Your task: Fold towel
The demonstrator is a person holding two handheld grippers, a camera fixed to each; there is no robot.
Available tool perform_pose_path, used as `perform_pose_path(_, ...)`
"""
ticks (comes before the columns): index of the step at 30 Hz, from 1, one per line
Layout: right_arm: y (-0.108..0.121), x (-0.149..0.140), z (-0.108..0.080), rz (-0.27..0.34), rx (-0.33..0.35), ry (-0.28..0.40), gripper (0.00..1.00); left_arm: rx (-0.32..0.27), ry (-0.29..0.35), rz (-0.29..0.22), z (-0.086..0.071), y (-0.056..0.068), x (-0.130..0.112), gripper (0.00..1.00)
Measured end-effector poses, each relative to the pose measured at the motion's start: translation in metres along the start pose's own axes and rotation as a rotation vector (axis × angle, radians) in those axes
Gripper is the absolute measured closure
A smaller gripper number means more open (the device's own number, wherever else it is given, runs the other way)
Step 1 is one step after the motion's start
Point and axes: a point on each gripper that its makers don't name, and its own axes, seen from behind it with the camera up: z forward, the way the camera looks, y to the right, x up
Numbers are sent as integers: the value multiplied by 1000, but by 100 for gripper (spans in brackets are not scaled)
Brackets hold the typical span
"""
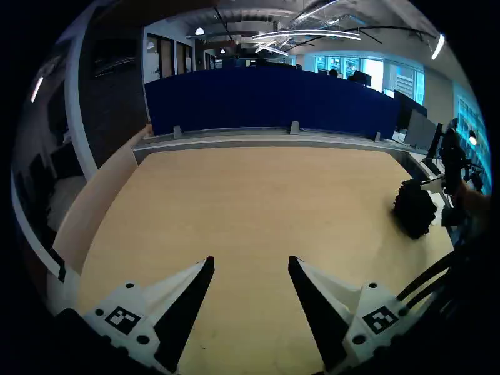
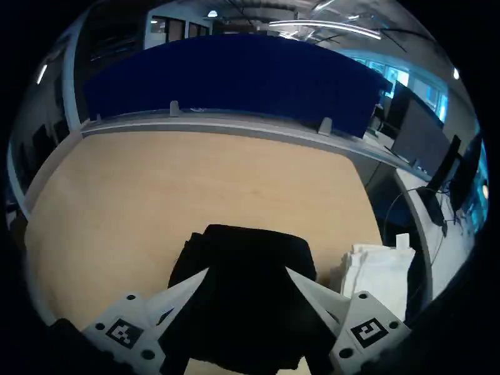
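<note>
My left gripper [image 1: 250,261] is pointing forward and slightly downward over the counter [image 1: 250,187], its fingers standing wide apart with nothing between them. My right gripper [image 2: 247,274] is pointing likewise, its fingers spreading equally wide, one at each side of the black towel [image 2: 244,250]. In the left gripper view, my hand [image 1: 473,199] is holding the right gripper at the far right.

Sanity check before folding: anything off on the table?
Black towel is bunched in a heap between the right gripper's open jaws, not spread flat. White towel stack sits near the table edge. Nothing else stands out.
</note>
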Motion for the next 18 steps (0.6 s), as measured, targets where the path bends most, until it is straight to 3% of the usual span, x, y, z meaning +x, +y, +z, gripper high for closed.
perform_pose_path(8,-11,1,-23,21,-6,40,25,-15,16,8,-1,2,3,12)
perform_pose_path(18,-35,-10,-70,69,-35,109,25,-48,47,9,1,3,12,12)
